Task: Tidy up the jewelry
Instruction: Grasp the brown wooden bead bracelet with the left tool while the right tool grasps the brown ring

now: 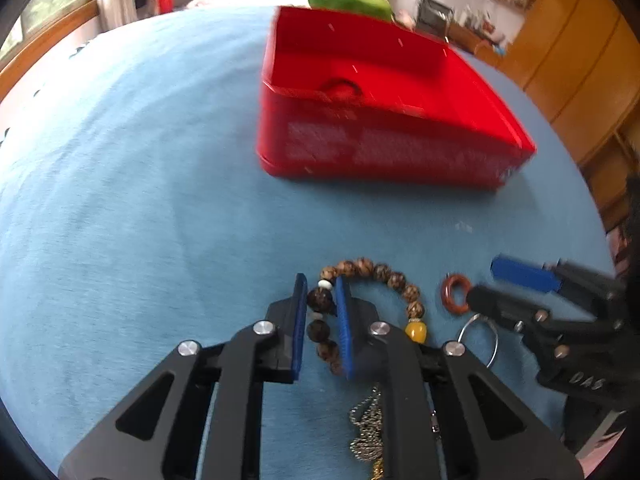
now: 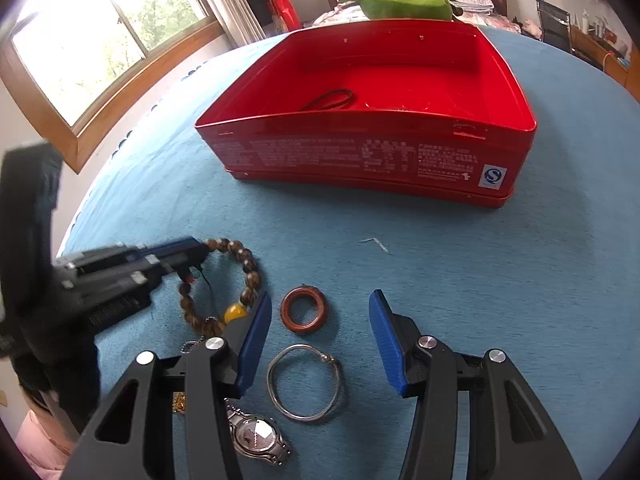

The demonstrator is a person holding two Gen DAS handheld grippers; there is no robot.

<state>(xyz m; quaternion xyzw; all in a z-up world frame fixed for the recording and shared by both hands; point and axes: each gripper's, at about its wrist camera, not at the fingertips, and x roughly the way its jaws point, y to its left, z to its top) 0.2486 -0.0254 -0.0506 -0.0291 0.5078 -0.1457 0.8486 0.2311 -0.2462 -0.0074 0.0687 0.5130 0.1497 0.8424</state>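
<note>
So far only a dark band [image 2: 330, 100] is seen inside the red box [image 2: 360, 160], while nearer than it the bead bracelet [image 1: 384, 276] is clamped by the left gripper [image 1: 320, 300], and the brown ring [image 2: 304, 310], wire hoop [image 2: 305, 384] and watch [image 2: 256, 436] are left by the right gripper [image 2: 320, 336], held apart.

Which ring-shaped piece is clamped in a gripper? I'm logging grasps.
The wooden bead bracelet: the left gripper pinches its dark beads. The red-brown ring and wire hoop lie free.

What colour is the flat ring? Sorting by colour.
Reddish brown ring, clearest in the right wrist view.
</note>
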